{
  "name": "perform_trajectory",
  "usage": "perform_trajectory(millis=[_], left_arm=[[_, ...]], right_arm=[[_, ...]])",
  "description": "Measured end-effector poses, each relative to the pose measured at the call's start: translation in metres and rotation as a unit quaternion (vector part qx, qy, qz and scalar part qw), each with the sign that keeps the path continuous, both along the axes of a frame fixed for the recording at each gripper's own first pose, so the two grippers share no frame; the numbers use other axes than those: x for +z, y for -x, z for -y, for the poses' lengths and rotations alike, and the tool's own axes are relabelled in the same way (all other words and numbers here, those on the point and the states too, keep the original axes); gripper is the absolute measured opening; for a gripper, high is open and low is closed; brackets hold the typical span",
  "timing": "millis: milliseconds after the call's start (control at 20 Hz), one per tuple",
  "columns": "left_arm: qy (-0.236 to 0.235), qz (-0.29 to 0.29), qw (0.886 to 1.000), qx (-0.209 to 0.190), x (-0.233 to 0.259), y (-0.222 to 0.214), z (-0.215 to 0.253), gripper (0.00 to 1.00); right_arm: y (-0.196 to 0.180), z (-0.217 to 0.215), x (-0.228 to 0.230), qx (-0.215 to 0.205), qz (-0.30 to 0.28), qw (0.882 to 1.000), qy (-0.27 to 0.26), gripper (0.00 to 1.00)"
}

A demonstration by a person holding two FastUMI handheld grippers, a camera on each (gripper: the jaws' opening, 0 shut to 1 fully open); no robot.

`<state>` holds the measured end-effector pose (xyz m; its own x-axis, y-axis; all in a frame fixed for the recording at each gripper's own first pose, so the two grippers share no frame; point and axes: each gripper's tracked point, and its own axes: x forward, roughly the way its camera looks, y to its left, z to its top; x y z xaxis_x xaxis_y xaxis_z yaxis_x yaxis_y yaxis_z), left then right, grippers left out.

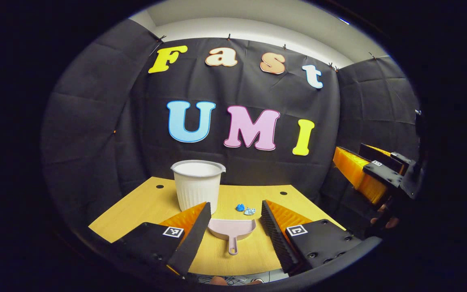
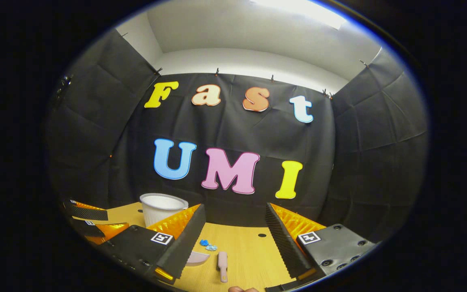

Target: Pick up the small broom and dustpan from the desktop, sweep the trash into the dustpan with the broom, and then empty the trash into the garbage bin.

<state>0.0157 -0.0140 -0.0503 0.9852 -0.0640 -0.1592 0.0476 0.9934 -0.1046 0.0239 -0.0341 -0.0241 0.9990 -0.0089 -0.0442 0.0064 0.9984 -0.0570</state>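
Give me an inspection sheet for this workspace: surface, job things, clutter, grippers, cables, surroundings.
Surface: wooden desktop, with small round holes.
Job's things: pink dustpan lying flat, handle toward the camera; small broom beside it; blue trash just beyond the dustpan; white garbage bin upright at the back.
Clutter: nothing seen.
Grippers: left gripper open above the dustpan; right gripper open, holding nothing.
Cables: nothing seen.
Surroundings: black cloth wall.
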Motion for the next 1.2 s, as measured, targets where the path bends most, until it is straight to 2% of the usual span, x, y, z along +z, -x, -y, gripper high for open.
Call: perform_trajectory(millis=[300,450,550,600,650,750,950,1050,1200], left_arm=[[0.03,-0.059,0.998,-0.001,-0.02,-0.046,0.009,0.75],[0.098,-0.136,0.986,-0.012,-0.052,-0.067,0.017,0.75],[0.135,-0.184,0.973,-0.018,-0.077,-0.082,0.021,0.74],[0.138,-0.22,0.965,-0.016,-0.093,-0.089,0.024,0.74],[0.133,-0.267,0.954,-0.017,-0.112,-0.091,0.027,0.75],[0.112,-0.323,0.94,-0.01,-0.148,-0.106,0.03,0.76],[0.068,-0.409,0.91,-0.01,-0.195,-0.129,0.036,0.76],[0.053,-0.452,0.89,-0.007,-0.219,-0.138,0.04,0.76],[0.039,-0.497,0.867,0.004,-0.246,-0.149,0.04,0.76]], right_arm=[[-0.042,0.008,-0.028,0.015,-0.027,0.999,-0.01,0.96],[-0.063,0.014,-0.052,0.026,-0.056,0.998,-0.002,0.98],[-0.077,0.025,-0.061,0.024,-0.062,0.998,-0.008,0.98],[-0.086,0.029,-0.066,0.022,-0.066,0.997,-0.013,0.98],[-0.094,0.034,-0.074,0.021,-0.072,0.997,-0.018,0.98],[-0.11,0.044,-0.089,0.019,-0.08,0.996,-0.018,0.98],[-0.136,0.05,-0.132,0.037,-0.118,0.992,-0.015,0.98],[-0.145,0.049,-0.152,0.047,-0.14,0.989,-0.03,0.98],[-0.155,0.049,-0.189,0.057,-0.192,0.978,-0.058,0.98]])
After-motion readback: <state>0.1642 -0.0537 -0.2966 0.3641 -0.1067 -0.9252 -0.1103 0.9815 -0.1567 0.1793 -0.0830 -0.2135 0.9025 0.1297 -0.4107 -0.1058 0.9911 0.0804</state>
